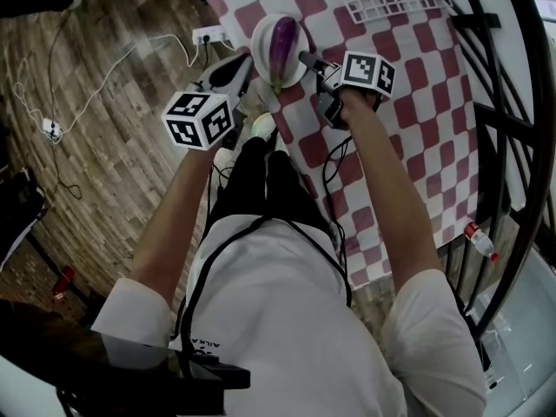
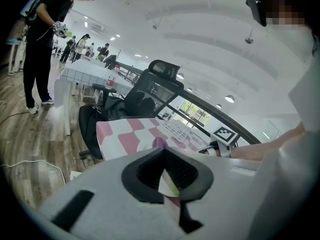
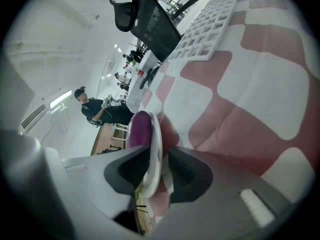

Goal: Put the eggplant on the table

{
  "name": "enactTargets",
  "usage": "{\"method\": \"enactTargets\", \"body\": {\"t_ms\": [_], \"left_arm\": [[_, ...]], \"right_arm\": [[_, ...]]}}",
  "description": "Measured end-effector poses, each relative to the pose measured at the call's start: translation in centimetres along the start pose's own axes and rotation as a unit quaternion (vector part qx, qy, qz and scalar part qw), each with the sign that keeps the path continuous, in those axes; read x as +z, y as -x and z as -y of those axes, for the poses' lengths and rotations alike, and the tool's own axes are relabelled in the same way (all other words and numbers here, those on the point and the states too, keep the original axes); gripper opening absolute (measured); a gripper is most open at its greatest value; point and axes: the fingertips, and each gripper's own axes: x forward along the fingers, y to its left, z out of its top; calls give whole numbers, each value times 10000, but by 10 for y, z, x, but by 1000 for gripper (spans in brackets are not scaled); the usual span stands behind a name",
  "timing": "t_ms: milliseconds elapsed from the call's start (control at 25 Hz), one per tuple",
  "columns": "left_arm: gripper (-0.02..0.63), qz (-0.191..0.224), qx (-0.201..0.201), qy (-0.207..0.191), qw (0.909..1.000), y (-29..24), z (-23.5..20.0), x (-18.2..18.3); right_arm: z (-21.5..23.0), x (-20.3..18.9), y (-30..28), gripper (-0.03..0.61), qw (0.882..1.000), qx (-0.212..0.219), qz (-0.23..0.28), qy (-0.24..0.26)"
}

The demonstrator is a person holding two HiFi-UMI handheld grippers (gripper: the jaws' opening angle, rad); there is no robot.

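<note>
Left gripper (image 1: 246, 64) and right gripper (image 1: 305, 59) each clamp opposite rims of the white plate (image 1: 261, 35) at the bench (image 1: 395, 129) edge, with the purple eggplant (image 1: 284, 45) lying on it.

Eggplant (image 1: 283, 43): glossy purple, paler and whitish toward one end, whole. It lies lengthwise on a white plate (image 1: 261, 29), within the rim. The plate is at the near corner of the table (image 1: 417, 85), which is covered by a red-and-white checked cloth. My right gripper (image 1: 306, 60) and my left gripper (image 1: 246, 66) each pinch the plate's rim from opposite sides. Along my right jaws the eggplant (image 3: 139, 129) shows as a purple hump above the plate's edge (image 3: 155, 144).
</note>
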Motion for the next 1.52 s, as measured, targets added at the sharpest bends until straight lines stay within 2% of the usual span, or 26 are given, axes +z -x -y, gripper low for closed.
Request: {"method": "enactTargets", "body": {"t_ms": [160, 480, 800, 1120, 1520], "left_arm": [[0, 25, -19, -67, 10000, 7, 10, 4], [0, 127, -141, -339, 9992, 21, 42, 22], [0, 85, -364, -505, 9980, 35, 89, 23], [0, 159, -600, -564, 9965, 53, 130, 30], [0, 130, -978, -919, 9909, 78, 170, 40]], "right_arm": [[1, -1, 12, 140, 9999, -36, 138, -35], [-18, -2, 65, 13, 9981, 111, 538, 288], [-59, -21, 124, 6, 9919, 594, 944, 603], [-101, -39, 185, 6, 9753, 1217, 1743, 606], [-136, -72, 253, 6, 9519, 1264, 2524, 1191]]}}
